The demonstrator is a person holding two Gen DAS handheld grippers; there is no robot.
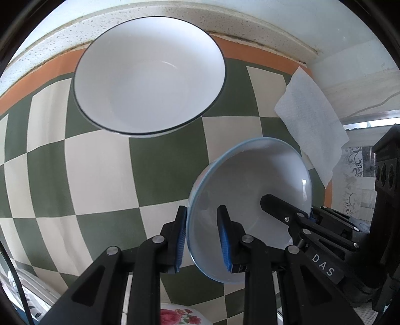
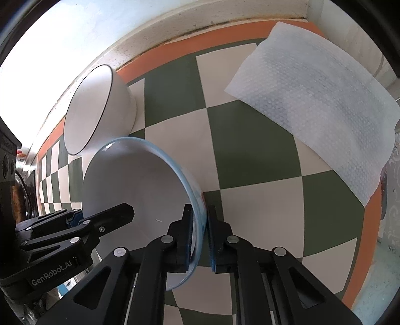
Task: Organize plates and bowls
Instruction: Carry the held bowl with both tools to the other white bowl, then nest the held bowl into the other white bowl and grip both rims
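A small white bowl with a pale blue rim [image 1: 250,180] [image 2: 140,185] is held between both grippers over the checkered cloth. My left gripper [image 1: 202,212] [image 2: 102,212] is shut on its left rim, one pad inside and one outside. My right gripper [image 2: 201,212] [image 1: 288,206] is shut on the opposite rim in the same way. Whether the bowl's base touches the cloth I cannot tell. Beyond it, a larger white bowl with a thin dark rim [image 1: 150,75] [image 2: 100,107] stands empty near the back edge of the table.
A green-and-cream checkered tablecloth [image 1: 100,175] [image 2: 250,150] with an orange border covers the table. A white paper towel [image 1: 310,120] [image 2: 312,105] lies at the back right. A speckled ledge [image 1: 225,20] runs behind. A floral plate [image 1: 180,316] shows below my left gripper.
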